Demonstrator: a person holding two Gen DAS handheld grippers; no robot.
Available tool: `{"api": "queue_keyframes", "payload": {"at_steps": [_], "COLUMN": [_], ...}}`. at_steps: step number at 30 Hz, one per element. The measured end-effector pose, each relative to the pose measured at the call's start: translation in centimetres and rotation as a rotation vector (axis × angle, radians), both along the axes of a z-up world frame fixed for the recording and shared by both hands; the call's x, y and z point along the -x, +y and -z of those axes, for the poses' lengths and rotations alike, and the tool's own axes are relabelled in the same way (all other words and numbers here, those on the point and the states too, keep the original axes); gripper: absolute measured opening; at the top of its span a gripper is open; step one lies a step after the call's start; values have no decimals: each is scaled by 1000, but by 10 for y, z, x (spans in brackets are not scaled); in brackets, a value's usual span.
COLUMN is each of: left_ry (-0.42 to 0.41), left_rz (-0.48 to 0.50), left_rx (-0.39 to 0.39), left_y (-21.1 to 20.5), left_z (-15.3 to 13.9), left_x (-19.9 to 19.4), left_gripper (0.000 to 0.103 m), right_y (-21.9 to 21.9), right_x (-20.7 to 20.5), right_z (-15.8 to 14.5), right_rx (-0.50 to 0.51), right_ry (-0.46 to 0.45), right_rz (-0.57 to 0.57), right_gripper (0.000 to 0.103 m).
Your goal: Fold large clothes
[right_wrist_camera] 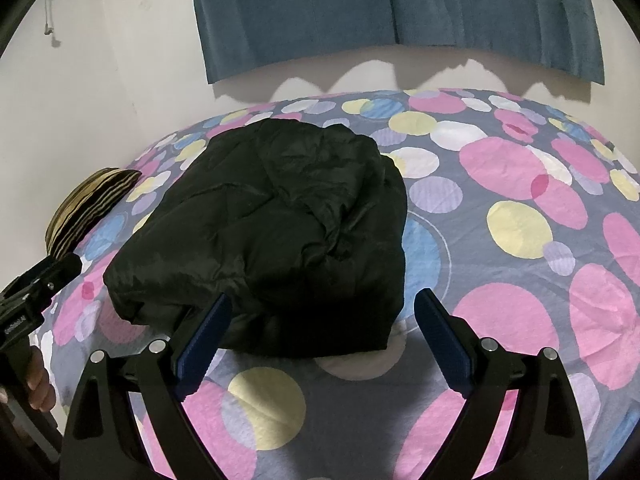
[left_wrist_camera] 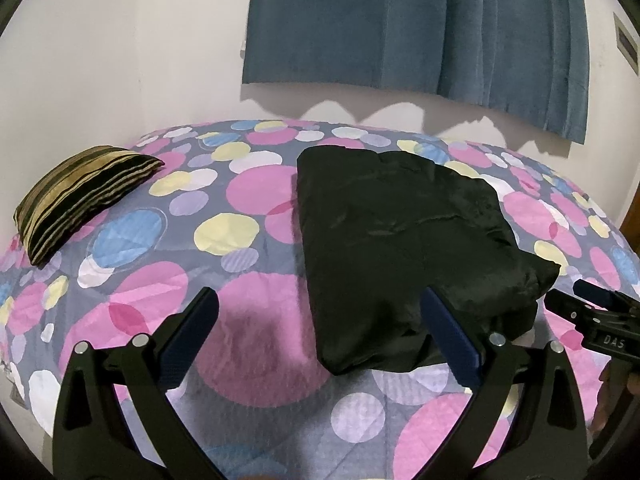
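The left gripper (left_wrist_camera: 320, 320) hangs with its jaws spread wide and nothing between them, its right finger just at the near edge of the black garment (left_wrist_camera: 408, 240). The right gripper (right_wrist_camera: 324, 320) is likewise spread and empty, poised over the near hem of the same garment, which lies as a compact, puffy bundle on the bedspread (right_wrist_camera: 500, 320), a little left of the bed's middle in the right wrist view.

The fold looks largely made (the bundle is already roughly rectangular), so the step in hand seems to be a last tidy or a final fold. The next move probably calls for both grippers to pinch the near corners together and lift evenly, since slick padded fabric tends to spring open.

The garment's sleeves and collar are tucked out of sight, and its type is hard to name. A striped cushion (left_wrist_camera: 80, 204) lies well apart at the left.
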State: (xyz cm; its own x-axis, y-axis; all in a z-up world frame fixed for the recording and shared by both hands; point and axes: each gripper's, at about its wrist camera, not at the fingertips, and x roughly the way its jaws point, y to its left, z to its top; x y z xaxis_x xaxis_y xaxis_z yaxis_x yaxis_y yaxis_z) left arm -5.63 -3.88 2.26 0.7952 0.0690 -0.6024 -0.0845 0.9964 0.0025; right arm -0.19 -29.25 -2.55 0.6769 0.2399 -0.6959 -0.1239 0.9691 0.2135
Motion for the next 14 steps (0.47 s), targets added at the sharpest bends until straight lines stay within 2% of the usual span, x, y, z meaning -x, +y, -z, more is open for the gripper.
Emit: {"api": "queue_keyframes", "payload": {"at_steps": [4, 7, 10, 14], "left_ry": [0, -12, 14, 33], "left_rz": [3, -19, -78, -232], "left_rx": [42, 39, 51, 89], "left_y": [6, 16, 41, 99], "left_z": [2, 0, 0, 12], "left_x": [-1, -3, -13, -28], "left_gripper": [101, 101, 101, 101], "right_y": [1, -1, -15, -53], "right_x": [0, 2, 2, -8], "right_z": [0, -3, -12, -12], "right_rx": [-3, -12, -16, 32], "right_ry": [0, -7, -26, -36], "right_rz": [-12, -17, 0, 87], "right_gripper": [92, 92, 92, 92]}}
